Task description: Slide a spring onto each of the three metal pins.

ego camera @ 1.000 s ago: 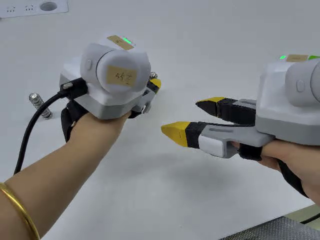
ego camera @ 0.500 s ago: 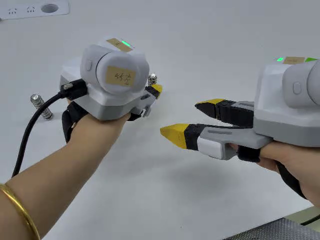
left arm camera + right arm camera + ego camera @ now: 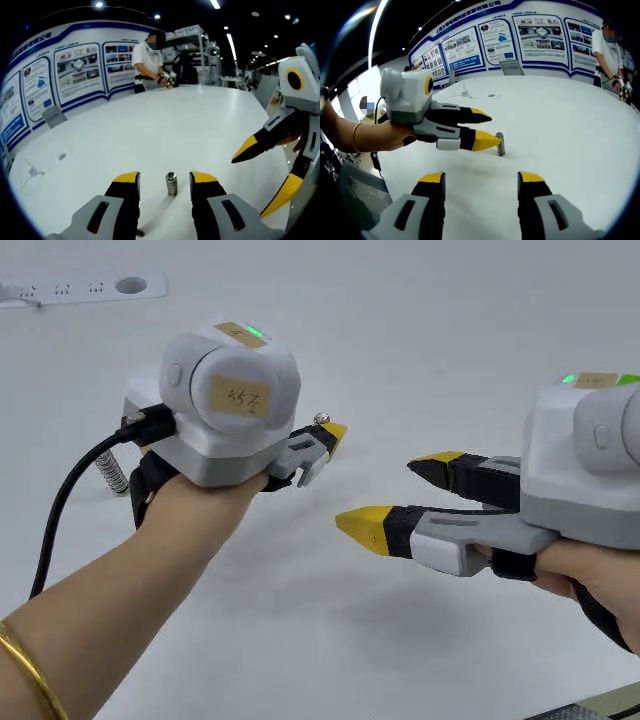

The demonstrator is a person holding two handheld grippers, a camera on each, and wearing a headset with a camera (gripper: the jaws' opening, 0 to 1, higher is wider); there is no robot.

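Change: in the last second the whole head view slid down and to the right, so mainly my head moved. The tips of my left gripper (image 3: 494, 130) have stayed at the same pin (image 3: 500, 144), and my right gripper (image 3: 376, 491) has kept its place to the side.
Meaning for the task: I judge that little real work happened in this second. This pin already carries its spring (image 3: 171, 185); I think I am letting it go, or checking it.
Left gripper: jaws spread, one on each side of the pin, with a gap on both sides. It holds nothing.
Right gripper: jaws wide apart and empty, hovering above the white table (image 3: 420, 340). Its tips point toward the pin but are apart from it.
Where the pin is: upright on the table, between the left jaws.
Other pin (image 3: 112, 472): left of my left hand, partly hidden by the black cable (image 3: 62, 502), also with coils on it.
Third pin: I cannot judge it from here.
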